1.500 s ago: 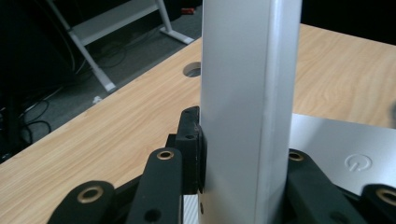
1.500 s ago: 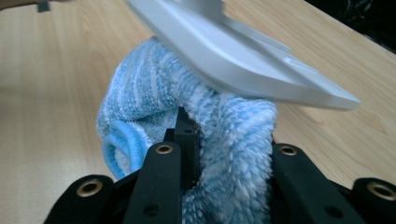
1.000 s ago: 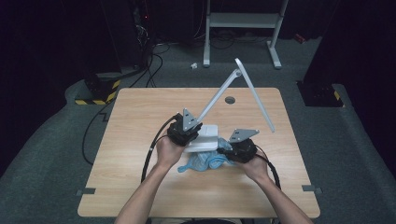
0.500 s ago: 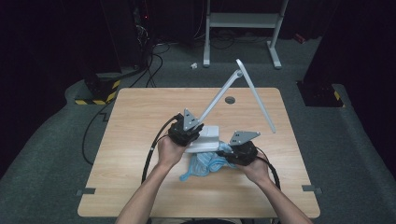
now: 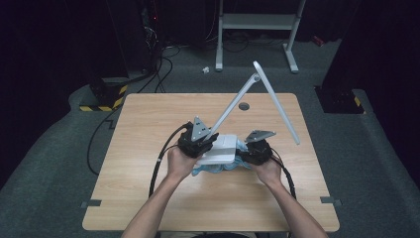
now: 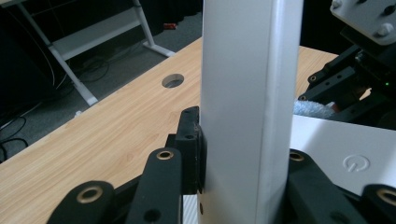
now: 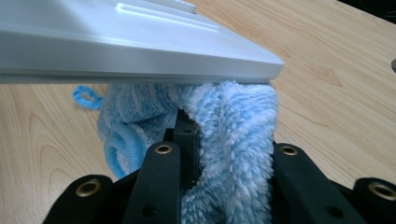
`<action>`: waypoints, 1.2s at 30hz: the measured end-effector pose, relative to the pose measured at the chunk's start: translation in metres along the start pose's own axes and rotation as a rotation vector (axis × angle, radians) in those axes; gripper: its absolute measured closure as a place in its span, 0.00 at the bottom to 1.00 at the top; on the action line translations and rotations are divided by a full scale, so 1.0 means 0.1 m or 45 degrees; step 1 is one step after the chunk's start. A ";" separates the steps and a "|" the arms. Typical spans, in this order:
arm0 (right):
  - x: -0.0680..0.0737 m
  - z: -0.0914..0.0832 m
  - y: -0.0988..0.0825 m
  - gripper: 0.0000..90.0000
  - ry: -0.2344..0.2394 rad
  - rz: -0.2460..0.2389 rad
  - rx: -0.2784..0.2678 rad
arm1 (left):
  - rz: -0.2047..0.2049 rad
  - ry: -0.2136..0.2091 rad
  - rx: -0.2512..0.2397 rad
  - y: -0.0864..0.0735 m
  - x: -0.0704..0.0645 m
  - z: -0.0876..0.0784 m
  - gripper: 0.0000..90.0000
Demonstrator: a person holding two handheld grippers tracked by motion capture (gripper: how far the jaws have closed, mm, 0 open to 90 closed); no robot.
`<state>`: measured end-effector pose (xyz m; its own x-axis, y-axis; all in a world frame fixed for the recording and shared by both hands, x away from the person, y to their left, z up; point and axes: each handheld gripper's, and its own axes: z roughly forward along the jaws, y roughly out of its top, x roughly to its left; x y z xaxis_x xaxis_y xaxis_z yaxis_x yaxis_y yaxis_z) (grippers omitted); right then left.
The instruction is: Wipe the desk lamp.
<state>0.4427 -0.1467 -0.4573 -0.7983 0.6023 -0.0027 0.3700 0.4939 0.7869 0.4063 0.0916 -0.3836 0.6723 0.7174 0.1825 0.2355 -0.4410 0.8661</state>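
Note:
A white desk lamp stands mid-table: its flat base (image 5: 220, 148), slanted arm (image 5: 233, 106) and long head (image 5: 277, 101). My left gripper (image 5: 200, 144) is shut on the lamp arm (image 6: 247, 107) just above the base (image 6: 336, 154), pads pressed on both its sides. A fluffy blue cloth (image 5: 208, 168) lies bunched under the base's near edge. My right gripper (image 5: 247, 156) sits at the base's right side, shut on a fold of the cloth (image 7: 233, 126) right below the base's rim (image 7: 140, 51), which looks slightly raised over the cloth.
The wooden table (image 5: 148, 148) has a round cable hole (image 5: 243, 105) behind the lamp. Black cables (image 5: 158, 163) trail from both grippers toward the near edge. A white metal frame (image 5: 257, 22) stands on the floor beyond the table.
The right gripper has shifted a little with the cloth. Less of the cloth now shows in front of the base. The left gripper keeps its hold on the lamp arm.

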 end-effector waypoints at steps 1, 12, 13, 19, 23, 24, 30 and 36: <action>0.00 0.00 0.00 0.80 0.000 0.000 0.000 | 0.001 0.000 0.001 0.00 0.00 0.00 0.79; 0.45 -0.08 0.07 0.80 0.087 -0.149 -0.105 | -0.056 0.015 0.016 0.02 0.05 0.11 0.79; 0.45 -0.08 0.07 0.80 0.087 -0.149 -0.105 | -0.056 0.015 0.016 0.02 0.05 0.11 0.79; 0.58 -0.21 0.11 0.80 0.137 -0.201 -0.137 | -0.028 0.069 0.050 0.03 0.07 0.16 0.80; 0.53 -0.27 0.10 0.80 0.125 -0.195 -0.132 | -0.025 0.082 0.047 0.04 0.08 0.15 0.80; 0.49 -0.28 0.10 0.80 0.111 -0.180 -0.123 | -0.020 0.081 0.048 0.04 0.09 0.15 0.80; 0.17 -0.20 0.04 0.80 0.034 -0.029 -0.031 | -0.031 0.047 0.039 0.01 0.07 0.13 0.80; -0.01 -0.09 0.02 0.80 -0.021 0.030 0.024 | -0.008 0.035 0.024 -0.01 0.04 0.09 0.80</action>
<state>0.4396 -0.1524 -0.4503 -0.7815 0.6239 0.0054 0.3977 0.4914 0.7748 0.4147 0.0900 -0.3882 0.6513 0.7346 0.1903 0.2527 -0.4464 0.8584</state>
